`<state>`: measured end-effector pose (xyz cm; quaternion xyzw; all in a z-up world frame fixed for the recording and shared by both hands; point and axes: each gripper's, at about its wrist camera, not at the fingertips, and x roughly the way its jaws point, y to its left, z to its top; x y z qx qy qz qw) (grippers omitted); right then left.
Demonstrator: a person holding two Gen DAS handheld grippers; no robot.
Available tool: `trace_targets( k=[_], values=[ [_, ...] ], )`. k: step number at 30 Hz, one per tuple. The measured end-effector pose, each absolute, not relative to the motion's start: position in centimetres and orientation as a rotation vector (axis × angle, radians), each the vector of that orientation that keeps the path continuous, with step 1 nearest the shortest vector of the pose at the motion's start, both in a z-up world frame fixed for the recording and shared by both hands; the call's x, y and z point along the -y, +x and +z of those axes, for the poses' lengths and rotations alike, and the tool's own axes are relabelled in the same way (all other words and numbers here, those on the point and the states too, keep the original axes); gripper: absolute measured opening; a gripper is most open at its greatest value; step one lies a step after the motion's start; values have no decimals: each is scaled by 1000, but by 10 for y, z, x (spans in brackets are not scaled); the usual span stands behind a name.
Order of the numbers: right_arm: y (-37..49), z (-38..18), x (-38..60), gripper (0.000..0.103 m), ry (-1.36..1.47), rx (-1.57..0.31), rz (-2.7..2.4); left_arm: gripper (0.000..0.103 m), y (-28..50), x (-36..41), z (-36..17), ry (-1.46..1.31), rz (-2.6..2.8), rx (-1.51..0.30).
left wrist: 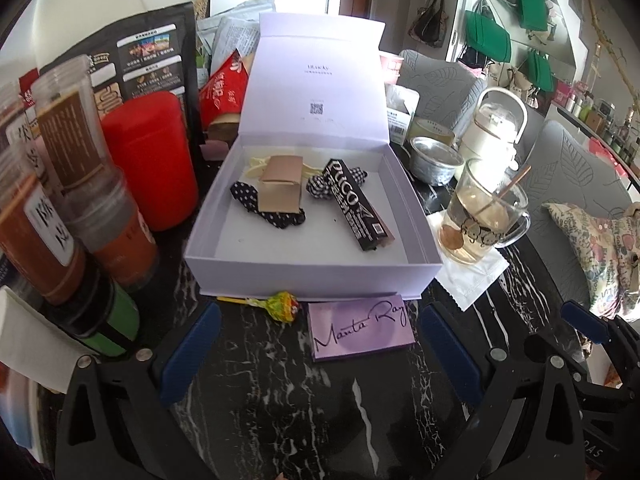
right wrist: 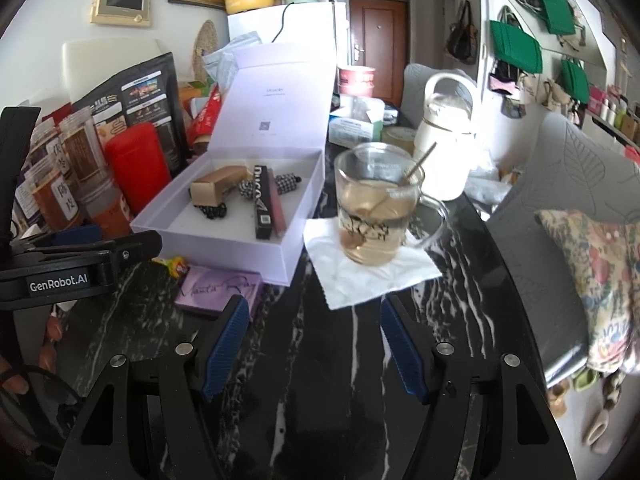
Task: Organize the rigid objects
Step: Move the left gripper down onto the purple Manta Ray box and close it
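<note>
Approach to loose items lying outside the open box; nothing gripped.

Flat lilac card case with script lettering [left wrist: 362, 330] lies on the black marble table [left wrist: 280, 400], just near of the pale lilac lidded box [left wrist: 312, 272]; wrapped lollipop [left wrist: 280, 303] to its left. Left gripper [left wrist: 320, 354] points down at the case, fingers wide and empty. Right gripper [right wrist: 314, 344] angled down near the glass mug [right wrist: 376, 204], moderately parted, empty. Judgement: straddle the case's short edges, keep clear of the mug.

Glass mug [right wrist: 374, 204] on white napkin [right wrist: 372, 276]; red canister [left wrist: 150, 160] beside jars [left wrist: 72, 152].
</note>
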<state>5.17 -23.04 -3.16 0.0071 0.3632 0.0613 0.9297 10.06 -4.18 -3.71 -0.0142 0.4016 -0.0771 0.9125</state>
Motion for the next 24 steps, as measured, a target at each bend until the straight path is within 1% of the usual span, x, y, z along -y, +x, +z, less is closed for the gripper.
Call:
trace_targets(
  k=[10, 24],
  values=[
    [53, -57, 243, 69, 45, -788, 119, 102, 117, 61, -77, -31, -171, -900],
    [66, -66, 260, 69, 58, -816, 95, 102, 148, 87, -121, 2, -163, -1032]
  ],
)
